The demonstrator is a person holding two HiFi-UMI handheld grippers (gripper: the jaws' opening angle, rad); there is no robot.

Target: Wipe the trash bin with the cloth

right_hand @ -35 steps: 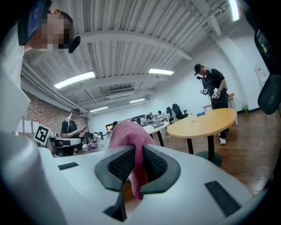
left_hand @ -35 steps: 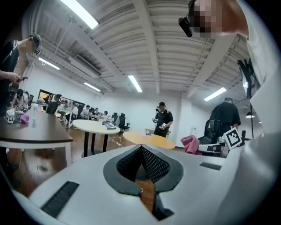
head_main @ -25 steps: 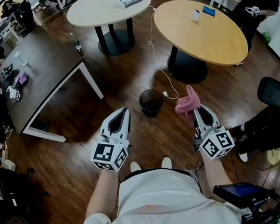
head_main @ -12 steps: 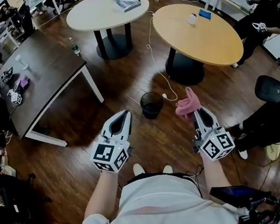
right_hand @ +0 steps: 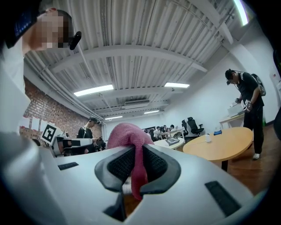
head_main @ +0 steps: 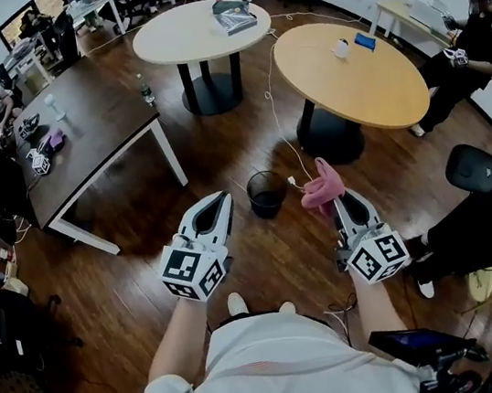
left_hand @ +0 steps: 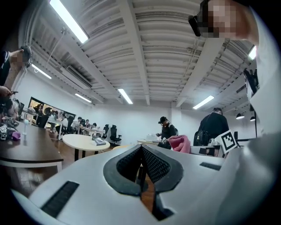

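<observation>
Trash bin [head_main: 267, 193] stands on the floor [head_main: 130, 283] at twelve o'clock ahead, wiping apparently not begun, with the pink cloth [head_main: 322, 190] clamped in the right gripper [head_main: 338, 206] near its three o'clock, not touching; left gripper [head_main: 213, 207] closed, empty.

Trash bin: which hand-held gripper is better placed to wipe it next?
The right hand-held gripper: its jaws grip the pink cloth, near the trash bin. The left hand-held gripper holds nothing.
</observation>
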